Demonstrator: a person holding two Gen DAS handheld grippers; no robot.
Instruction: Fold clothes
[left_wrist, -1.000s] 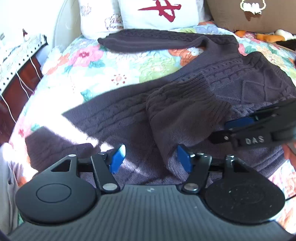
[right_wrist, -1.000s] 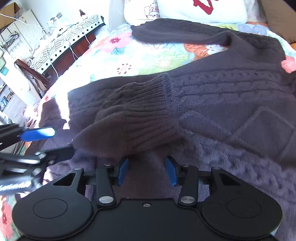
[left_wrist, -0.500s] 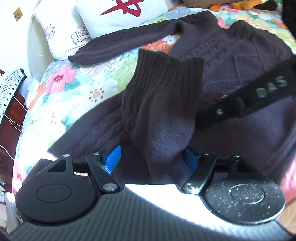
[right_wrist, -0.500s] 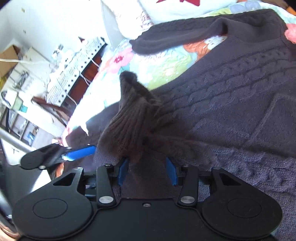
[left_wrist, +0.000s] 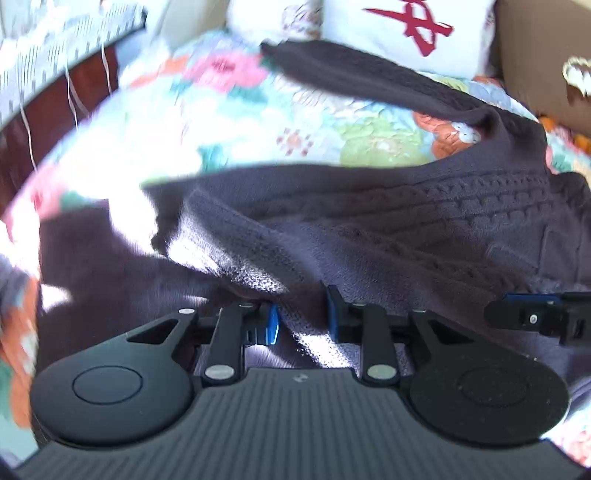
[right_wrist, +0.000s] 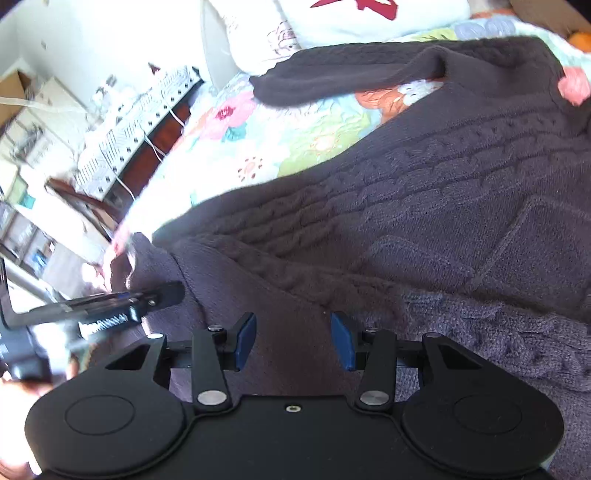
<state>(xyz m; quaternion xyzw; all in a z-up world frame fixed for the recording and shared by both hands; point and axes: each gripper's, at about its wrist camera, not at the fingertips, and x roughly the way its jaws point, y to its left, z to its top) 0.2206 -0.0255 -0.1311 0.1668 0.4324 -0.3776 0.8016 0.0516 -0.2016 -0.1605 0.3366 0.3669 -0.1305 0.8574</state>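
Observation:
A dark purple cable-knit sweater (left_wrist: 424, 221) lies spread on the floral bedspread (left_wrist: 258, 122), with one sleeve (left_wrist: 369, 81) stretched toward the pillows. My left gripper (left_wrist: 303, 321) is closing its jaws, and its blue pads pinch a raised fold of the sweater near the sunlit edge. From the right wrist view the left gripper (right_wrist: 173, 293) shows at the left, its tips on the sweater's (right_wrist: 424, 221) folded edge. My right gripper (right_wrist: 293, 339) rests over the knit with its blue pads apart and cloth lying between and below them. The right gripper's tips (left_wrist: 498, 317) show at the right edge.
White pillows (left_wrist: 399, 33) and a brown cushion (left_wrist: 546, 55) stand at the head of the bed. A dark wooden side table (right_wrist: 147, 122) with a patterned cloth and cables stands left of the bed. A hand (right_wrist: 14, 391) shows at the lower left.
The sleeve that stood bunched up between the grippers now lies flat over the sweater body. My left gripper has shifted and gone from wide open to pinching a fold. The right jaws keep their spacing.

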